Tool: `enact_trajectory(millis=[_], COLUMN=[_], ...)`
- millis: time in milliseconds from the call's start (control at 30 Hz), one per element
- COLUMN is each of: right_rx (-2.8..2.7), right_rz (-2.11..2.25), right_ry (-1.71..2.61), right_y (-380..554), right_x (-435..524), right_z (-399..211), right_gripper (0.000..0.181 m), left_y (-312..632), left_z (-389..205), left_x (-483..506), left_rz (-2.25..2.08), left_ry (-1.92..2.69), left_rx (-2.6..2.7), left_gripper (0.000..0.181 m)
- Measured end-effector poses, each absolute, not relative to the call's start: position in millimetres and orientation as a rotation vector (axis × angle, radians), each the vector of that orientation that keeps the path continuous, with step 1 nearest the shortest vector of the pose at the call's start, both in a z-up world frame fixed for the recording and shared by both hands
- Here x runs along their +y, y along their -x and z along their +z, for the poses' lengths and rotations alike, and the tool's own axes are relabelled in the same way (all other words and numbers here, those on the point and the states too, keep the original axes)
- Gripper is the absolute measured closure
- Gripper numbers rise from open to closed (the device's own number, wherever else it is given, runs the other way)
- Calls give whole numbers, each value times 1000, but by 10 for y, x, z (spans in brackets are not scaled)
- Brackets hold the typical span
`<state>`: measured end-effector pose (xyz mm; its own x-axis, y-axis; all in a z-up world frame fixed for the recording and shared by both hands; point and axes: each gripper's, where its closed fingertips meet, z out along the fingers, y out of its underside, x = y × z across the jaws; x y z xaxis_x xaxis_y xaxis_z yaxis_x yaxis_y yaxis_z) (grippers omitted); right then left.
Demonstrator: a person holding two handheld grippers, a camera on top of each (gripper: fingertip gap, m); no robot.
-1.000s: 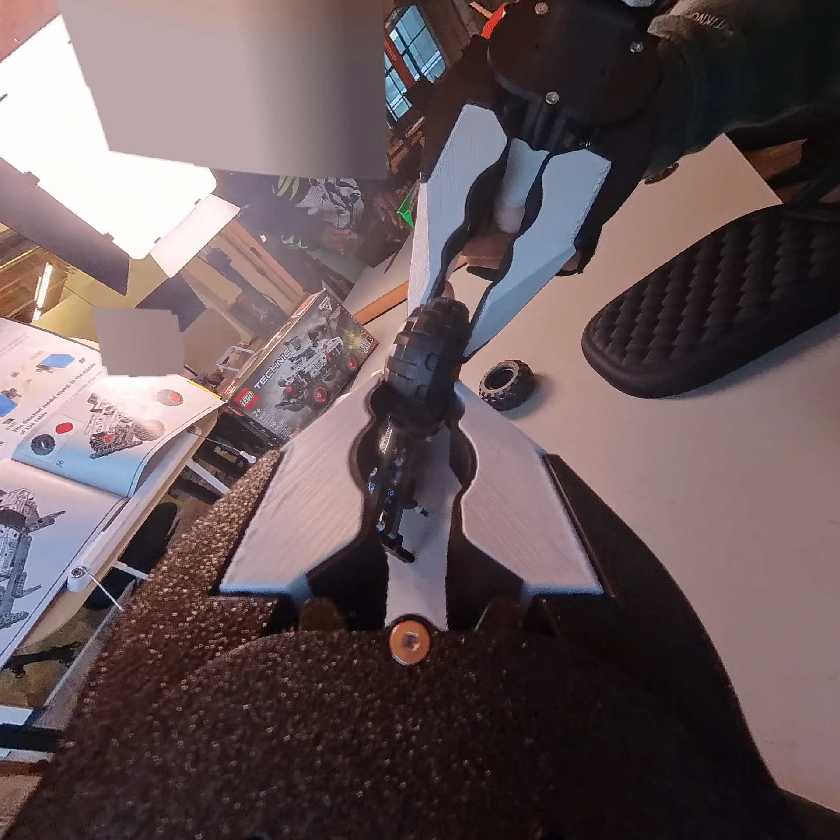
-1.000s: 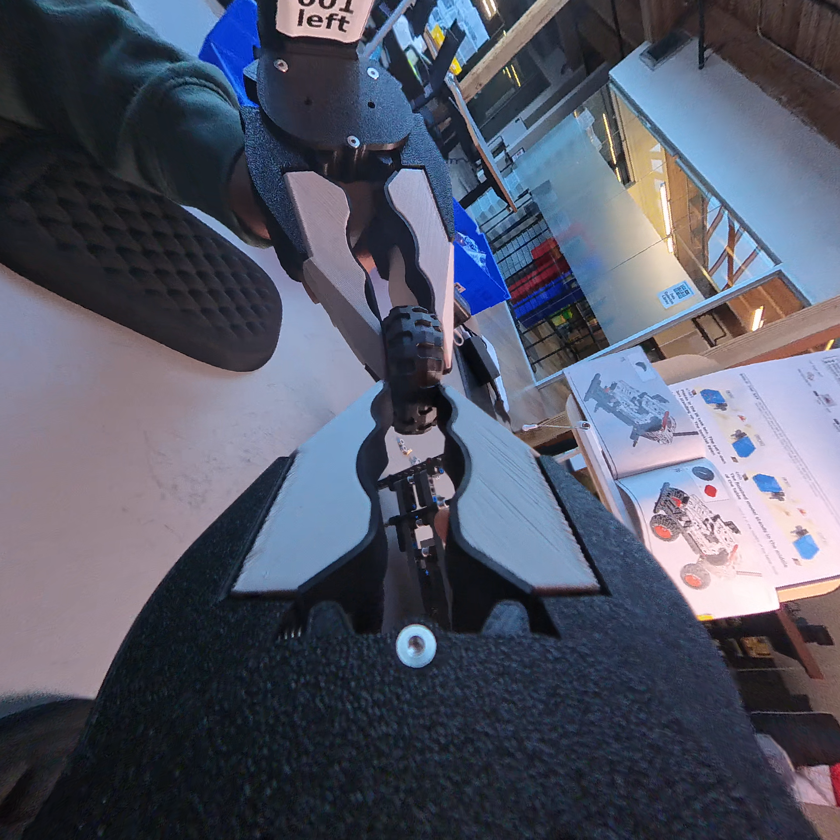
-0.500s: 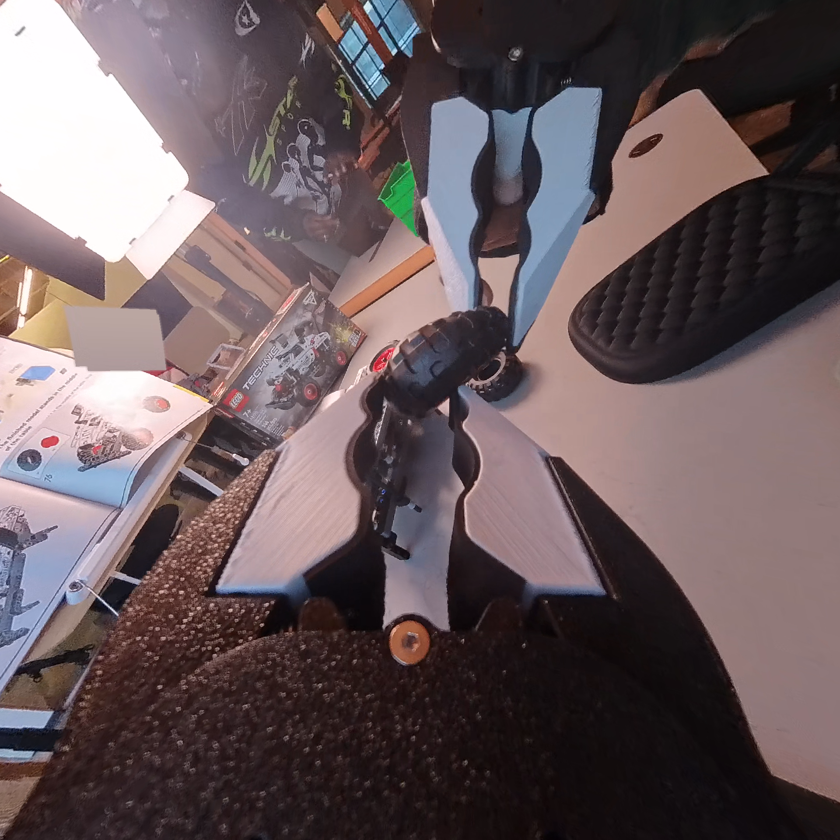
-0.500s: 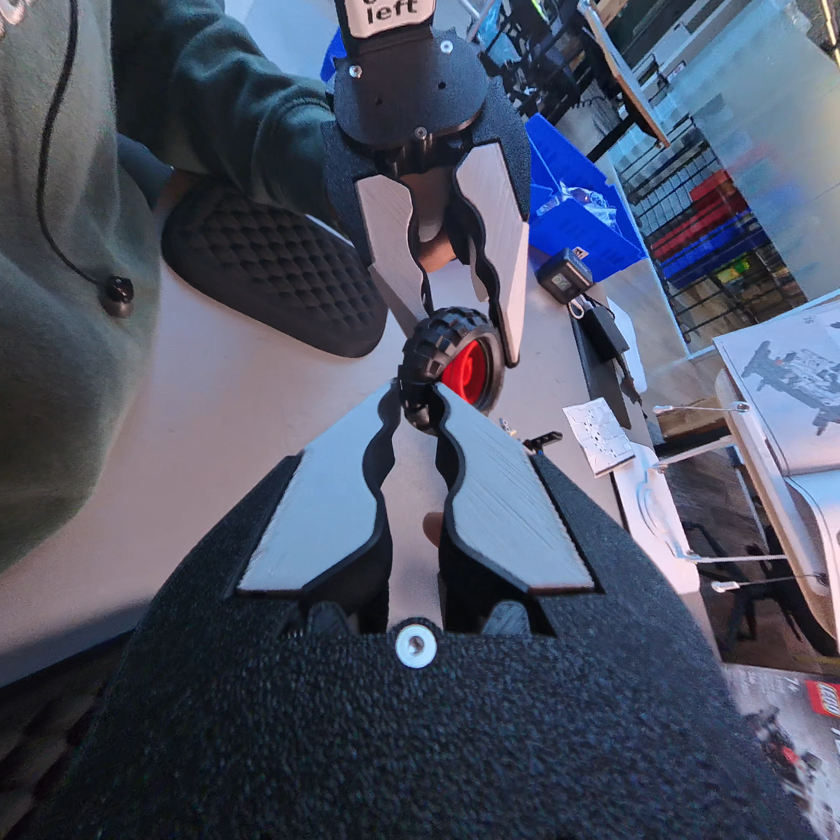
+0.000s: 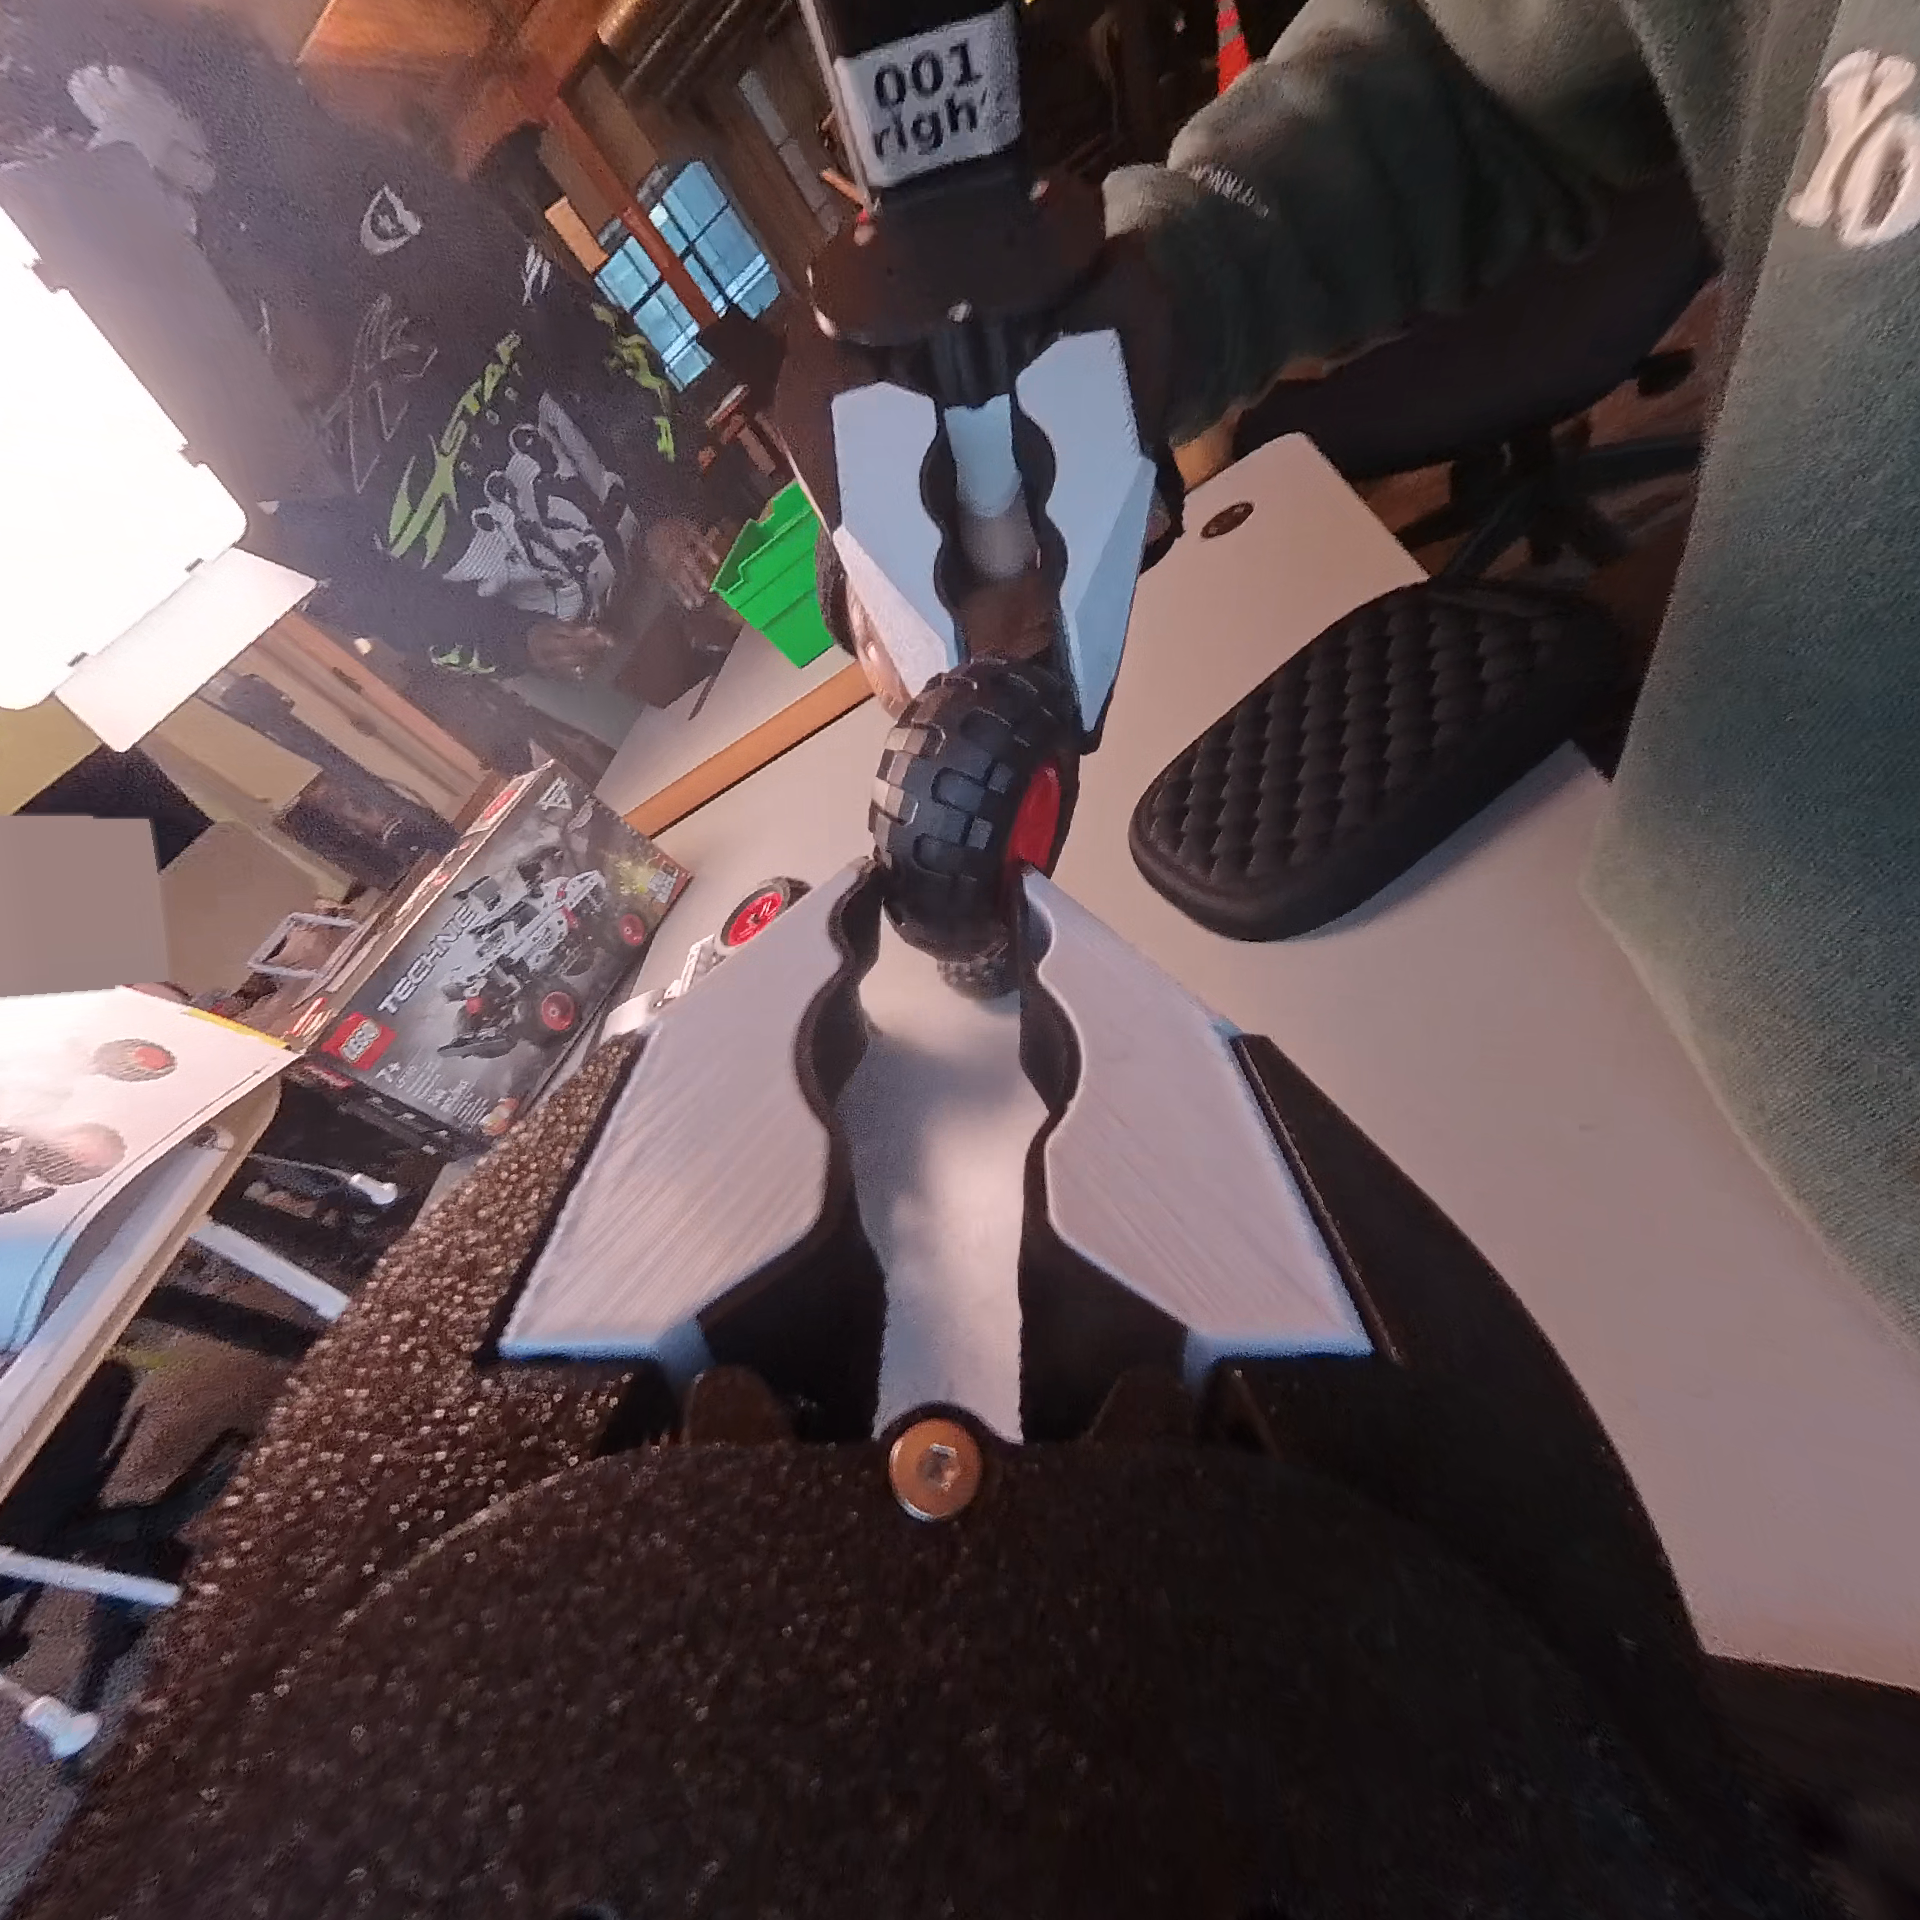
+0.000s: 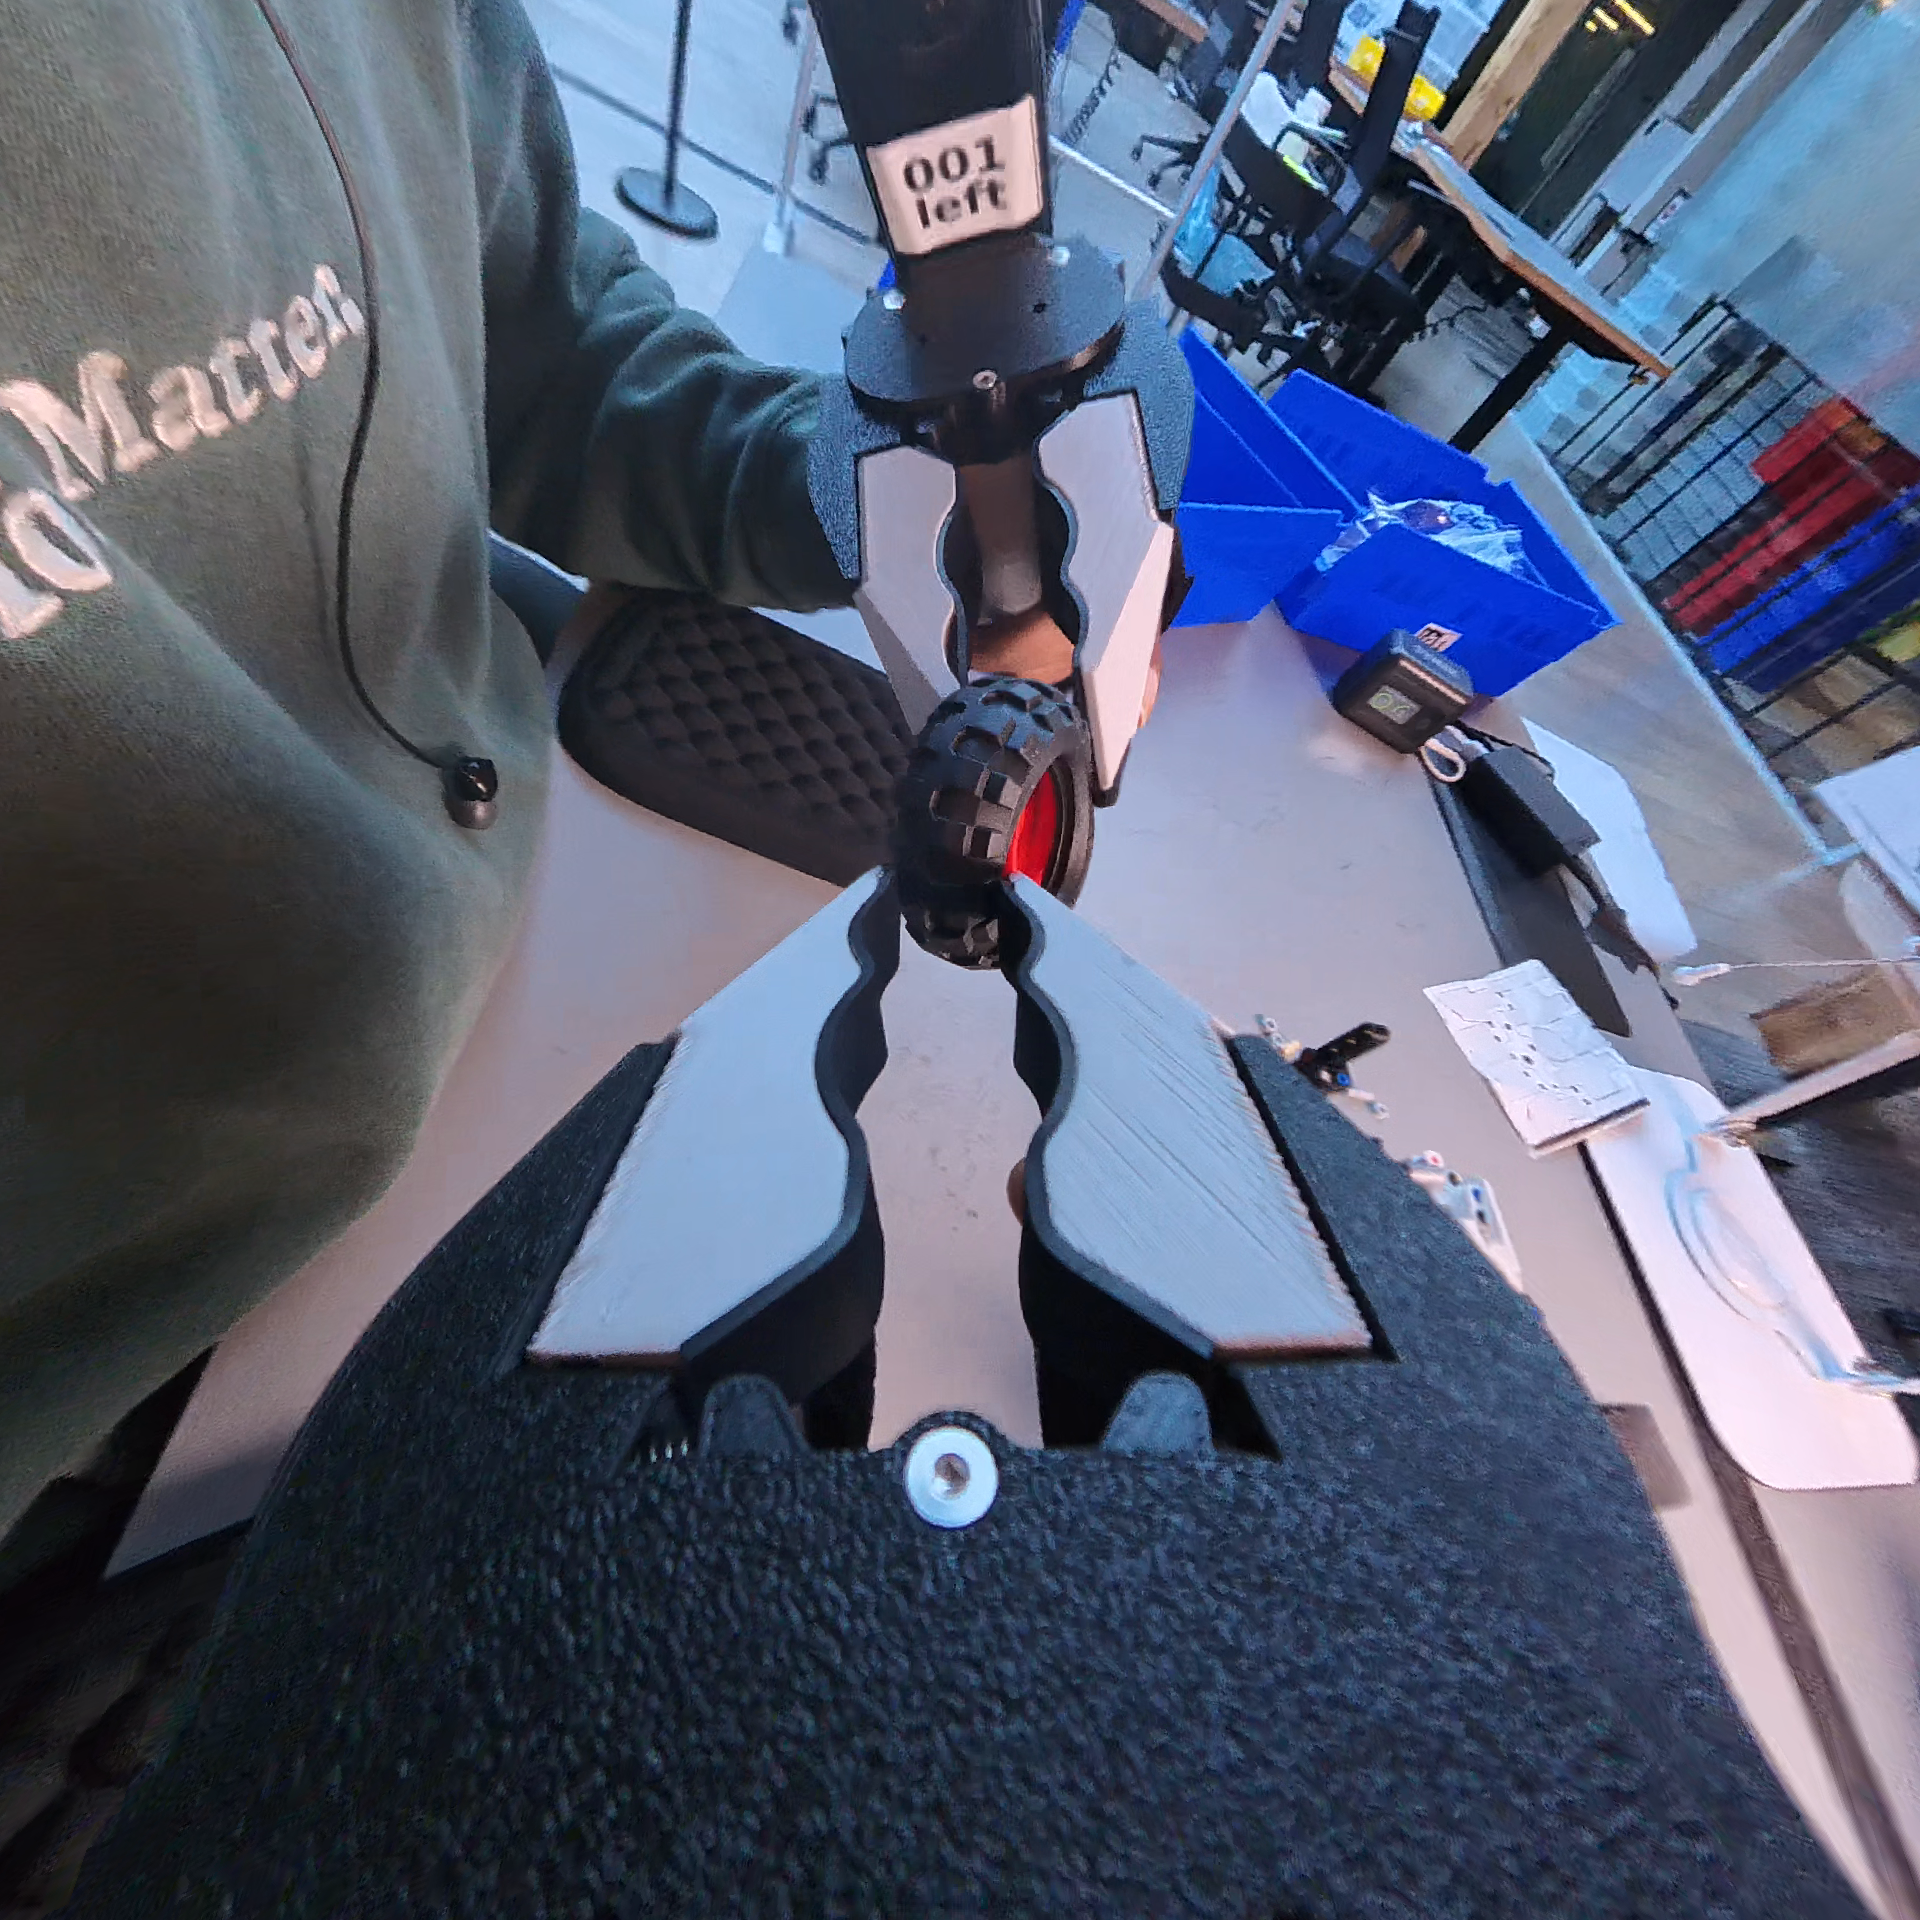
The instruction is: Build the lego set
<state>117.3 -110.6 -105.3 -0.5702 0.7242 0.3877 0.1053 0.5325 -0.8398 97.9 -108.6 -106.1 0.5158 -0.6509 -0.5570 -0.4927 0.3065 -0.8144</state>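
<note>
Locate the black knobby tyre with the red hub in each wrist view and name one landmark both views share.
Left wrist view: black knobby tyre with the red hub, just above centre, between both tongs' tips.
Right wrist view: same tyre, just above centre, again between the tips.
Shared landmark: the black dimpled oval pad lying on the white table.

- Wheel (image 5: pixel 971 800): black tyre, red hub; formerly edge-on, hub hidden, now turned, hub showing.
- Dark chassis piece: formerly between left gripper (image 5: pixel 940 894) fingers; now gone from view.
- Right gripper (image 6: pixel 951 894): chassis piece likewise gone; table (image 6: pixel 1247 831) shows through.
</note>
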Motion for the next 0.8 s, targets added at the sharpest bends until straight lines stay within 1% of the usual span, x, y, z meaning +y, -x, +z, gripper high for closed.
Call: enact_trajectory(millis=[100, 400, 433, 467, 500, 533, 633, 733, 767, 800], right_rx=[-2005, -1825, -1801, -1779, -1758, -1739, -1676, -1651, -1640, -1638], right_rz=[1117, 956, 953, 945, 916, 887, 809, 671, 598, 523], right_ry=[690, 615, 614, 614, 605, 584, 503, 443, 415, 390], right_y=[-1179, -1015, -1001, -986, -969, -961, -973, -968, -962, -956], right_x=[-1111, -1098, -1103, -1108, -1105, -1112, -1148, -1099, -1042, -976], right_z=[-998, -1002, -992, -984, -981, -975, -929, -940, -956, -990], right_gripper=[162, 156, 155, 154, 153, 153, 157, 158, 158, 158], left_y=[-999, -826, -824, -832, -841, -853, -854, -798, -760, -723], left_z=[-971, -955, -940, -926, -910, -896, -882, -965, -1002, -1026], left_x=[-1144, -1146, -1151, -1158, -1161, -1168, -1167, -1079, -1039, -1006], left_rz=[-188, -96, -98, -95, -82, -66, -42, -184, -296, -434], left_ry=[1301, 1244, 1235, 1225, 1213, 1196, 1173, 1258, 1314, 1370], left_rx=[1119, 1041, 1031, 1027, 1026, 1028, 1026, 967, 917, 854], left_gripper=[161, 160, 160, 154, 156, 159, 158, 157, 150, 137])
